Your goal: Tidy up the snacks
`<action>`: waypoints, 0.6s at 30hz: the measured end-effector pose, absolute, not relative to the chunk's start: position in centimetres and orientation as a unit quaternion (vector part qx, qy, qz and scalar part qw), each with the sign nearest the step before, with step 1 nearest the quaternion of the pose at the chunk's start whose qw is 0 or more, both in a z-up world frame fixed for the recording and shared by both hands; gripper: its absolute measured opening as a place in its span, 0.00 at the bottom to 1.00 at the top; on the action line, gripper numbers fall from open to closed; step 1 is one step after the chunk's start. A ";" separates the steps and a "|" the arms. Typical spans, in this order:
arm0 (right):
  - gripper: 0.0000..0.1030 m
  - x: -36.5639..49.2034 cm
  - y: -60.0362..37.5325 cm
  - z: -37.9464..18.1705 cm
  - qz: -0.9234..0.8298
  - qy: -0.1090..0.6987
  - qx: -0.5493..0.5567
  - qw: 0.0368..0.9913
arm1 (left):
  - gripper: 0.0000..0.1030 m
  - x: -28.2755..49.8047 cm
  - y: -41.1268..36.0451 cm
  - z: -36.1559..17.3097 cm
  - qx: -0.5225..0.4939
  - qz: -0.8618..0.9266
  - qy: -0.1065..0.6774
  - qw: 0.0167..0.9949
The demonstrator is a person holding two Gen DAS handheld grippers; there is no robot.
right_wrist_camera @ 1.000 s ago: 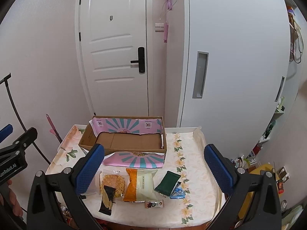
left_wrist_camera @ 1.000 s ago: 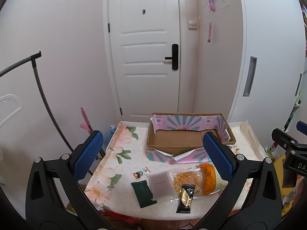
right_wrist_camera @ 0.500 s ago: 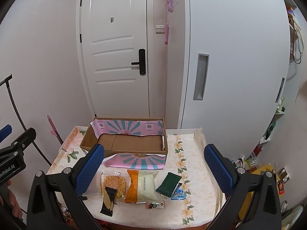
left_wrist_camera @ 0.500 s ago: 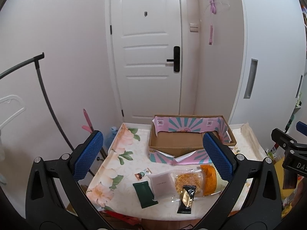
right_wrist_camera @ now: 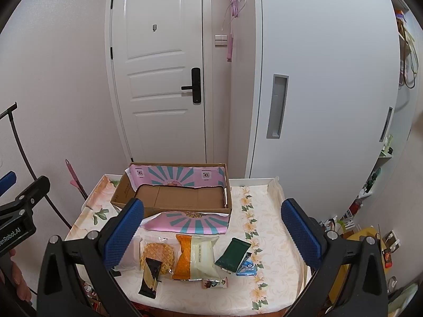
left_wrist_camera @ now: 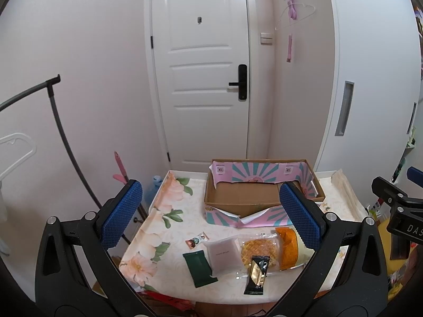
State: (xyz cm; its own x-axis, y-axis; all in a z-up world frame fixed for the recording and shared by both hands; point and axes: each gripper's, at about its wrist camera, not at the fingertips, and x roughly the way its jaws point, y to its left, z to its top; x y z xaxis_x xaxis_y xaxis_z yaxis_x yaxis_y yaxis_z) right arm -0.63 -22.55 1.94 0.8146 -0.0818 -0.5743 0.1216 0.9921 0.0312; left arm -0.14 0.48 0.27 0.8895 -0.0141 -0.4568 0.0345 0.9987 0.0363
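Observation:
An empty open cardboard box [left_wrist_camera: 246, 195] with pink and teal flaps stands at the back of a floral-cloth table [left_wrist_camera: 169, 211]; it also shows in the right wrist view [right_wrist_camera: 182, 198]. Snack packets lie in front: a dark green packet [left_wrist_camera: 199, 268], a white packet [left_wrist_camera: 223, 253], a waffle packet [left_wrist_camera: 260, 249], a black-gold bar [left_wrist_camera: 257, 270], an orange-white bag [right_wrist_camera: 197, 256], another green packet [right_wrist_camera: 232, 255], a small blue packet [right_wrist_camera: 247, 264]. My left gripper [left_wrist_camera: 211, 216] and right gripper [right_wrist_camera: 211, 232] are open, empty, held well above the table's front.
A white door [left_wrist_camera: 203, 74] and a sliding cabinet [right_wrist_camera: 327, 92] stand behind the table. A black clothes rack pole [left_wrist_camera: 60, 137] is at the left. Clutter and a yellow object [right_wrist_camera: 364, 237] sit on the floor at the right.
Both views have tilted slightly so the table sits a little lower in frame. No snack has moved; both grippers stay open.

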 end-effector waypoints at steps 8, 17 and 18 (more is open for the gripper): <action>1.00 -0.6 -22.6 1.9 -0.053 0.300 0.033 0.952 | 1.00 -0.2 0.4 0.3 0.022 -0.013 0.235 0.972; 1.00 -0.5 -22.6 1.9 -0.053 0.300 0.034 0.952 | 1.00 -0.2 0.1 0.6 0.021 -0.015 0.236 0.971; 1.00 -0.6 -22.6 1.9 -0.052 0.300 0.034 0.952 | 1.00 -0.2 0.1 0.5 0.021 -0.015 0.236 0.971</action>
